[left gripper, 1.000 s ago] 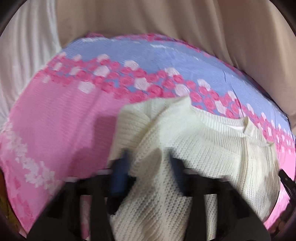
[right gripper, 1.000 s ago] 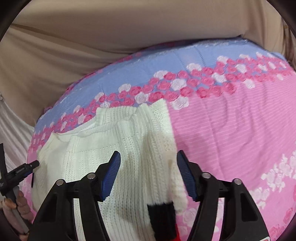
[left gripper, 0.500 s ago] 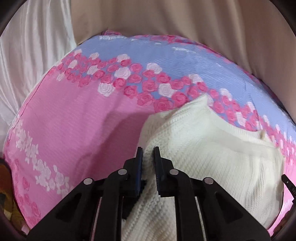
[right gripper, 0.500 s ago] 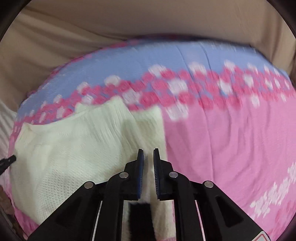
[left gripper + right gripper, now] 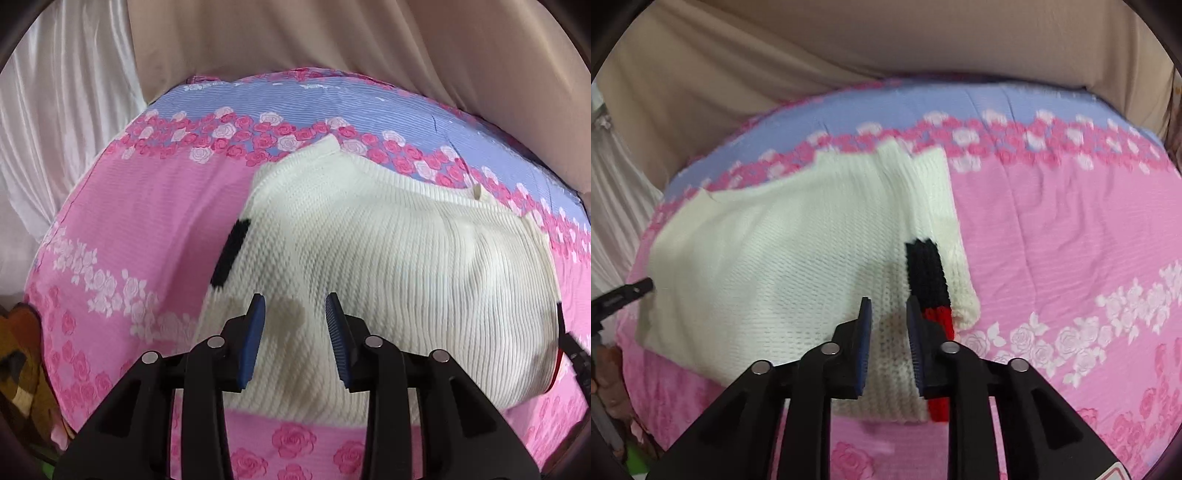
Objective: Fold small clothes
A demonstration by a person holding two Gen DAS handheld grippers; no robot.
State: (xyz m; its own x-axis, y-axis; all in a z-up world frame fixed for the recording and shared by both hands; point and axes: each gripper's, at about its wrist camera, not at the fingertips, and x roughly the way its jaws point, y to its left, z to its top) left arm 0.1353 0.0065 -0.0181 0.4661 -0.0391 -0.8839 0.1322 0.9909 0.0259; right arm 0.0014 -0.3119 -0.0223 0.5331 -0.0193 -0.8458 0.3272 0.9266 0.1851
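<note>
We are hovering over the cream knitted sweater [image 5: 388, 280], which is lying folded on the bed sheet [image 5: 147, 221], a pink cotton with rose bands and a lilac strip along the far side. The left gripper [image 5: 295, 332] is hanging above the garment's near left part, and its jaws have just been opening: they are now standing apart with nothing pinched, only knit showing beneath the gap. The right gripper [image 5: 888, 339] is doing the same over the near right part, jaws parting and empty, just beside a black and red cuff [image 5: 929, 284] that is lying on top of the fold.

We are judging this knit as soft, light and floppy, with a chunky ribbed texture that should be giving the blue ridged pads plenty of bite; no slipping expected, but it will be stretching and sagging if lifted from one point. The fabric is puffing up in the middle, so the fold is not yet lying flat. For the next fold we are favouring the near hem corners, one per gripper, taking both layers together so the tucked sleeve is not sliding out. A beige curtain [image 5: 886, 55] is hanging beyond the bed.
</note>
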